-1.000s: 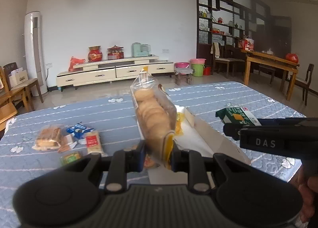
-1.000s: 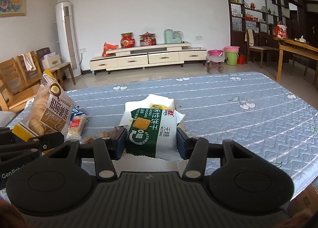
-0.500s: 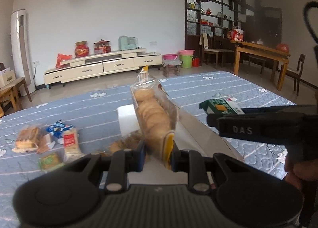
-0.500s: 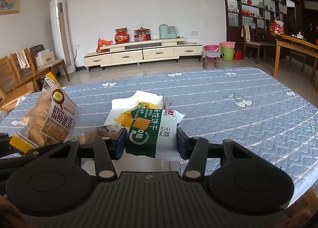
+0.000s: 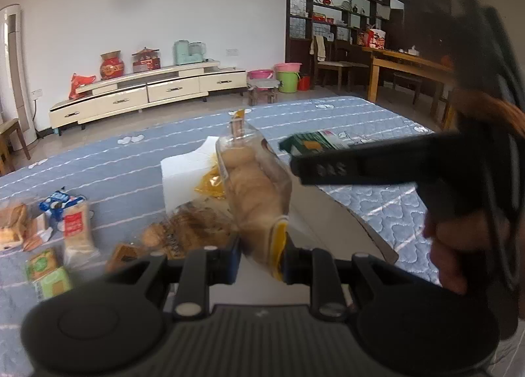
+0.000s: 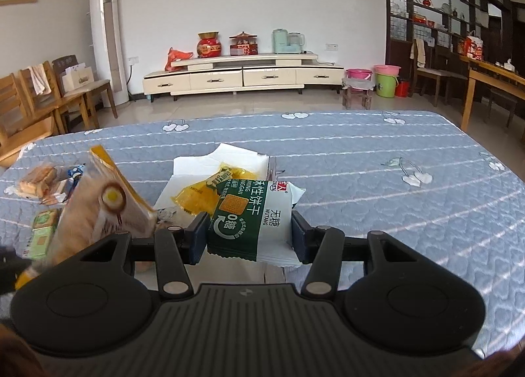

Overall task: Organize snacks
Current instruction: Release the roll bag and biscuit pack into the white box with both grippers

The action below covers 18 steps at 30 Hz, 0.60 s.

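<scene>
1. The bed (image 6: 377,160), under a blue quilted cover, carries everything; every place below is told from the white box (image 6: 193,163) lying open near its middle.
2. The box already holds a yellow pack (image 6: 197,194) and, in the left wrist view, a brown-printed bag (image 5: 193,229) at its near end. It looks to be the place where the snacks are gathered.
3. The left gripper (image 5: 261,257) has its fingers closed tight on the lower end of a clear biscuit bag (image 5: 254,193), which stands tilted over the near part of the box.
4. The right gripper (image 6: 249,234) has its fingers part-open and pressed on both sides of a green cracker pack (image 6: 251,216), held above the near right edge of the box.
5. Loose small packs (image 5: 49,229) lie on the cover well to the left of the box, not yet gathered.
6. Step in hand, as I judge it: both held snacks are being carried to the box, ready to be dropped in.
7. Next move: lower each pack into free space inside the walls, beside the yellow pack, then open the fingers. The two grippers are near each other, so setting down one at a time would avoid a knock. The small packs on the left would come after.
</scene>
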### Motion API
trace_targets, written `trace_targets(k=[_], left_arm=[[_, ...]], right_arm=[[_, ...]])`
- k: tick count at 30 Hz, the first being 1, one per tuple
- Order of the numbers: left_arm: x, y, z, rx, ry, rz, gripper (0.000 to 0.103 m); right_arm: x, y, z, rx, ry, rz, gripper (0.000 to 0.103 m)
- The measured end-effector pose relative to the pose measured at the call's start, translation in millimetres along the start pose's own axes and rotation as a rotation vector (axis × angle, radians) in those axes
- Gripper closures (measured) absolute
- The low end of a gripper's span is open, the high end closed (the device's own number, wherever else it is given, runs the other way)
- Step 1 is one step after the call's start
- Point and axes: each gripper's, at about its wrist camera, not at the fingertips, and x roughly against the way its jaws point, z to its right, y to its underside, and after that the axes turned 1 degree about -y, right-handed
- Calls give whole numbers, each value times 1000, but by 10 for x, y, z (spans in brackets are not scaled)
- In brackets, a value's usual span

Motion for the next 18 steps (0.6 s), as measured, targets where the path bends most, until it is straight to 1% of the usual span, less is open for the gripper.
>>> trace_targets(k=[4, 7, 9, 10, 11, 12, 13, 14, 18], left_arm=[[-111, -30, 31, 5, 21, -14, 81], [-192, -52, 17, 30, 43, -31, 81], [-244, -69, -29, 78, 90, -47, 80], [-255, -78, -47, 99, 120, -51, 76], [-257, -76, -44, 108, 134, -49, 62], [-254, -80, -50, 116, 139, -49, 49], [-238, -79, -56, 122, 125, -42, 27], [-217, -75, -63, 121, 102, -32, 21], [-113, -71, -118, 123, 34, -24, 21]], right_arm=[[-193, -109, 38, 11, -4, -7, 40], [-301, -142, 86, 21, -11, -11, 38], [-338, -173, 121, 18, -11, -2, 26], [-332, -193, 146, 12, -9, 11, 23], [-312, -211, 170, 6, -9, 25, 19], [-285, -218, 196, 2, -6, 35, 16], [-263, -222, 216, 0, -2, 42, 16], [-254, -223, 231, -2, 0, 48, 16], [-139, -209, 244, -6, 9, 68, 16]])
